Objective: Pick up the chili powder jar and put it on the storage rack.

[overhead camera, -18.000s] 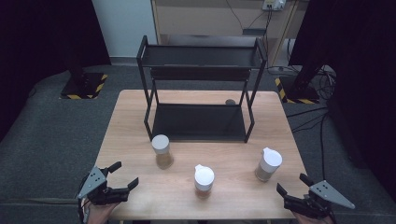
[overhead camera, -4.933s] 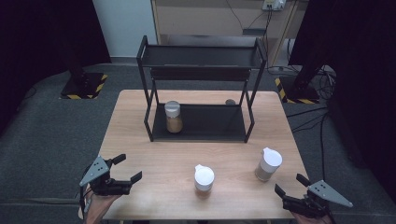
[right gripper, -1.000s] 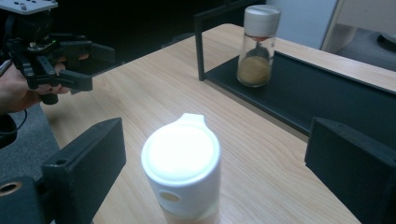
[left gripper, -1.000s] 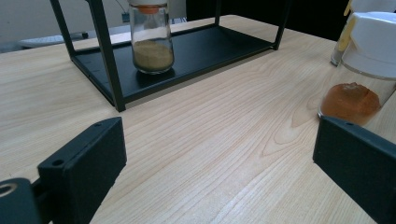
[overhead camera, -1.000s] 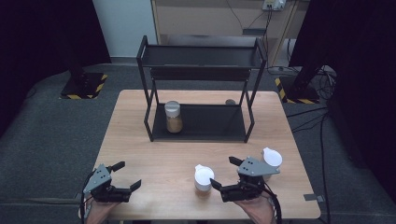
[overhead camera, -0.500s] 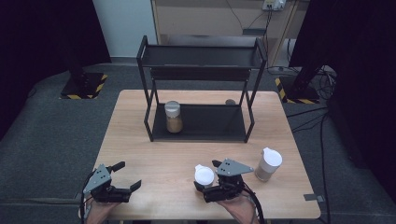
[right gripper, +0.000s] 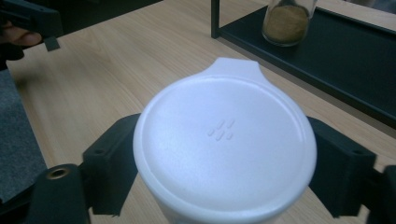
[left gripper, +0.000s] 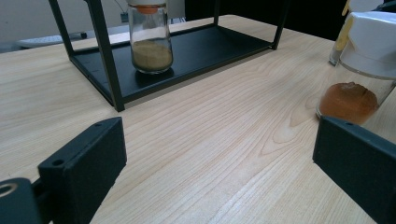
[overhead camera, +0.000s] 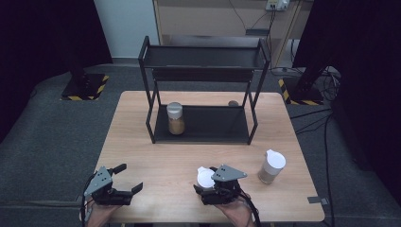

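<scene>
A pale wooden table (overhead camera: 142, 142) stands on grey carpet, with dark curtains to either side. Near its front edge, a little right of centre, stands a white-lidded jar (overhead camera: 205, 178) holding a reddish-orange powder (the colour shows through the glass in the left gripper view). The right gripper (overhead camera: 211, 188) is at this jar: its jaws have just been closing and now sit on either side of the jar below the white lid (right gripper: 224, 140), against its sides. To the right, apart from it, stands a second white-capped jar (overhead camera: 272, 166) with brownish contents. Farther back sits a black two-tier rack (overhead camera: 203, 124), and on its lower shelf, at the left, a glass jar (overhead camera: 175, 118) of tan powder. The left gripper (overhead camera: 124, 179) rests at the table's front left corner, jaws wide apart, nothing between them.
</scene>
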The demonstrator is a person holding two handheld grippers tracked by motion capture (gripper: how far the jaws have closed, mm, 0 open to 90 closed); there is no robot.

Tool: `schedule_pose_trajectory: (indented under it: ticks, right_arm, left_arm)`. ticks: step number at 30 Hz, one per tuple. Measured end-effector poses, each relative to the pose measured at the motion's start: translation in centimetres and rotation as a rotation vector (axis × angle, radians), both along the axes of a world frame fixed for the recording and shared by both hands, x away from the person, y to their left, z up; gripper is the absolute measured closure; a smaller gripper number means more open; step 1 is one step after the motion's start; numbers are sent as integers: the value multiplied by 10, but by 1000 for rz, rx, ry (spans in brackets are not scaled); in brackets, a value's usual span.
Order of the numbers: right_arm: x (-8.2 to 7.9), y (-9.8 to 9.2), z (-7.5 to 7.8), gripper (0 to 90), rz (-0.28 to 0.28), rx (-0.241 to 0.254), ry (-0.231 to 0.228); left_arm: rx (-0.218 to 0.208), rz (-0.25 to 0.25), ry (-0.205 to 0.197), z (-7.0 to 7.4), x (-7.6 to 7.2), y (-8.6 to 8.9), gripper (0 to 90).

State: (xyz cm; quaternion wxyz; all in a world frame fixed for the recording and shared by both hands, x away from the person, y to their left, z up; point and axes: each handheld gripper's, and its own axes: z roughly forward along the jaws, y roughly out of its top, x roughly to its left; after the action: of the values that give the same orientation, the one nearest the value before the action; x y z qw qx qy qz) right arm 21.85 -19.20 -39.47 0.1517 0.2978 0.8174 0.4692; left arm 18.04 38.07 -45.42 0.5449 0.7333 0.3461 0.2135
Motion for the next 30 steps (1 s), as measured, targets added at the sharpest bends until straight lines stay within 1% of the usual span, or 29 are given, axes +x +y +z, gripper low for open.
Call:
schedule_pose_trajectory:
  ticks: [3, 4, 8, 13, 14, 20, 22, 24, 27, 30]
  right_arm:
    - [-3, 3, -4, 303, -1, -21, -18]
    - [-5, 4, -6, 305, -5, -24, -30]
    - [-8, 5, -7, 308, -14, -24, -39]
    - [-6, 6, -4, 309, -7, -36, -36]
    - [-6, 6, -2, 309, -3, -43, -36]
    - [-3, 5, 5, 310, 2, -38, -34]
    - [0, 3, 9, 310, 5, -33, -30]
    - [3, 2, 14, 310, 5, -31, -36]
    - [9, 0, 22, 310, 12, -22, -30]
    - [14, -1, 31, 310, 18, -24, -35]
  left_arm:
    - [-1, 2, 1, 0, 0, 0, 18]
    - [-1, 3, 1, 0, 0, 0, 18]
    - [1, 0, 3, 0, 0, 0, 18]
    - [0, 0, 3, 0, 0, 0, 19]
    - [0, 0, 3, 0, 0, 0, 19]
    - [0, -1, 3, 0, 0, 1, 19]
    - [1, -1, 3, 0, 0, 1, 19]
    - [1, 0, 3, 0, 0, 1, 19]
    - [-1, 0, 3, 0, 0, 1, 19]
    - [0, 0, 3, 0, 0, 1, 20]
